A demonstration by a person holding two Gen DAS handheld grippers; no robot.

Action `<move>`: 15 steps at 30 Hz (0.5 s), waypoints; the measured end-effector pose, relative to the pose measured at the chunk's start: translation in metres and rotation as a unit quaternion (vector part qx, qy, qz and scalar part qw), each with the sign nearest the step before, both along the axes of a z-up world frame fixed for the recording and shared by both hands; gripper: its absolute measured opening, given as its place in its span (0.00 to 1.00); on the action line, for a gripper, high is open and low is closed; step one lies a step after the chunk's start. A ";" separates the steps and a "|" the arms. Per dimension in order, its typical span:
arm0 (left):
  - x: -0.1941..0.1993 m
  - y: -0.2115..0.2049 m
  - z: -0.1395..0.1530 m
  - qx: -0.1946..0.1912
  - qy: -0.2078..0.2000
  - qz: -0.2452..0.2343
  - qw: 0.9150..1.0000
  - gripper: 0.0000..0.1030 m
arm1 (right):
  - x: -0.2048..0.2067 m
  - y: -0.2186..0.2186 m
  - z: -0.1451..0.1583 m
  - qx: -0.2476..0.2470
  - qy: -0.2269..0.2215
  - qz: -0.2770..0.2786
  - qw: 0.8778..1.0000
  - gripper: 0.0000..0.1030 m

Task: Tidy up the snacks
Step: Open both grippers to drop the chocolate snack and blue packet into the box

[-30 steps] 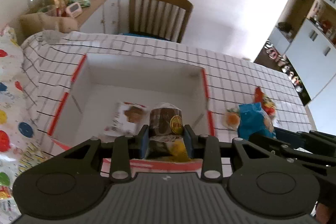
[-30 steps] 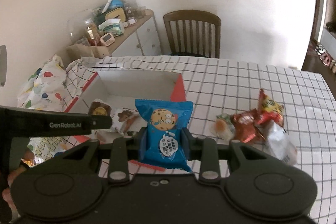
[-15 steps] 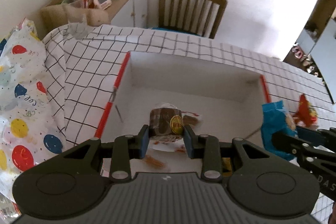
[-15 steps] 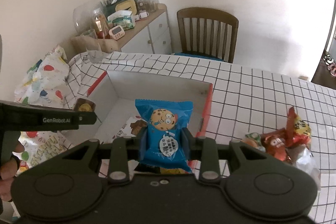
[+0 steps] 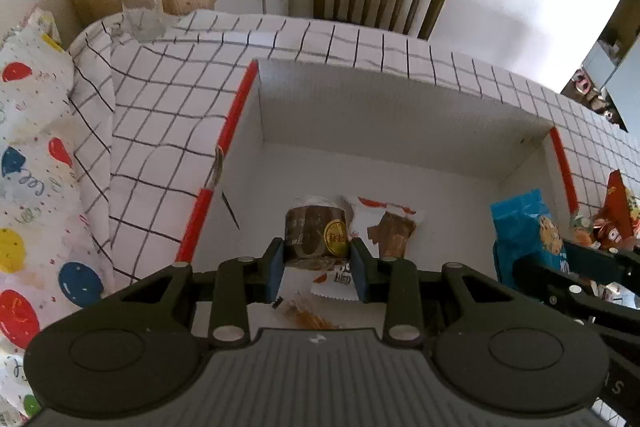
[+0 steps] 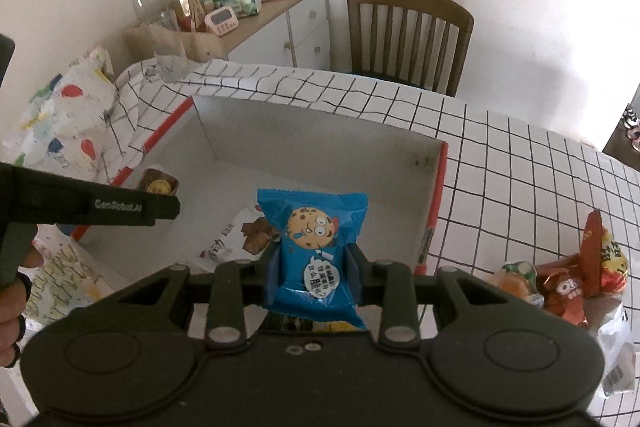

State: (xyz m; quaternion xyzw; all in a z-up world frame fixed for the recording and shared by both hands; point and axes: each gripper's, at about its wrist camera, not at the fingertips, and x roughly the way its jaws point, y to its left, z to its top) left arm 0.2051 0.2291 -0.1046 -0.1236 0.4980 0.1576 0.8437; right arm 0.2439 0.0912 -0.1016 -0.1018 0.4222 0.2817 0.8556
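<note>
Holding brown cake (image 5: 316,235) in left tool (image 5: 316,269) | right tool (image 6: 312,277) gripping blue cookie packet (image 6: 314,247)

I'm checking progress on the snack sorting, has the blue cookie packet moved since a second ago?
Yes. The blue cookie packet, clamped in the right tool, has travelled from over the box's near right corner to above the white box interior.

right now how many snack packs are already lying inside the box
2 clearly: a white pack with a brown wafer picture on the floor of the box, and an orange snack nearer the camera. The grippers may hide more.
</note>
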 end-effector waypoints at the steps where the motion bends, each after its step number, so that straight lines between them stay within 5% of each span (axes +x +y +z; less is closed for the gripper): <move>1: 0.001 0.000 -0.002 -0.001 0.003 -0.001 1.000 0.33 | 0.001 0.001 -0.001 -0.002 0.001 0.000 1.000 0.31; 9: 0.006 0.000 -0.011 0.002 0.008 -0.006 1.000 0.34 | 0.006 0.010 -0.013 -0.018 0.008 0.005 1.000 0.31; 13: 0.005 -0.002 -0.010 0.003 0.001 -0.009 1.000 0.54 | 0.009 0.014 -0.020 -0.028 0.010 0.005 1.000 0.31; 15: 0.004 -0.004 -0.009 0.006 -0.003 -0.013 1.000 0.55 | 0.011 0.015 -0.024 -0.033 0.012 0.002 0.999 0.31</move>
